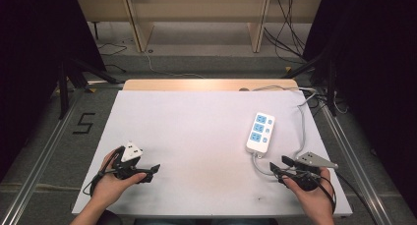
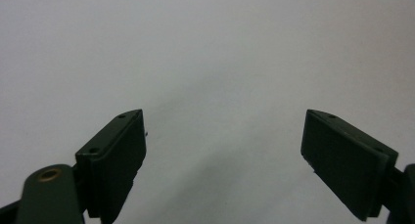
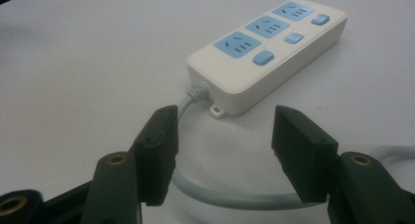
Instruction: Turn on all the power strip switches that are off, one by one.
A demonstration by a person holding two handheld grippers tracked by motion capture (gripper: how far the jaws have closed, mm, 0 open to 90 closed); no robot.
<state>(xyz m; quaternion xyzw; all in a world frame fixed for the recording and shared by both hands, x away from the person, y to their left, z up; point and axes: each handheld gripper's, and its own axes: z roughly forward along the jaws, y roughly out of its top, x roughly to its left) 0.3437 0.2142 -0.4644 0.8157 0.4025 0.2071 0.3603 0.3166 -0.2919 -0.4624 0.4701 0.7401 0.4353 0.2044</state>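
On the white table [image 1: 196, 136], toward its right side, a white power strip [image 1: 260, 132] is laid flat, with three blue sockets and three blue switches set in its top face. It is placed lengthwise from near to far, slightly slanted. A grey cable [image 1: 263, 169] is led out of its near end and curved across the table surface just in front of the right gripper [image 1: 281, 168]. That gripper is held in the right hand [image 1: 311, 190] at the near right of the table, just near of the strip, and is pointed toward the strip's near end. Its jaws are spread wide, with nothing pressed between them; in the right gripper view the cable [image 3: 230, 197] is seen looping on the table beneath and between the jaws, apart from the pads, and the power strip [image 3: 274, 48] is seen just beyond the right gripper [image 3: 222, 150].

At the near left of the table, well apart from the strip, the left gripper [image 1: 153, 171] is held in the left hand [image 1: 110, 183]. Its jaws are likewise spread apart and empty; in the left gripper view, bare table [image 2: 205, 53] is seen between the jaws of the left gripper [image 2: 224, 145].
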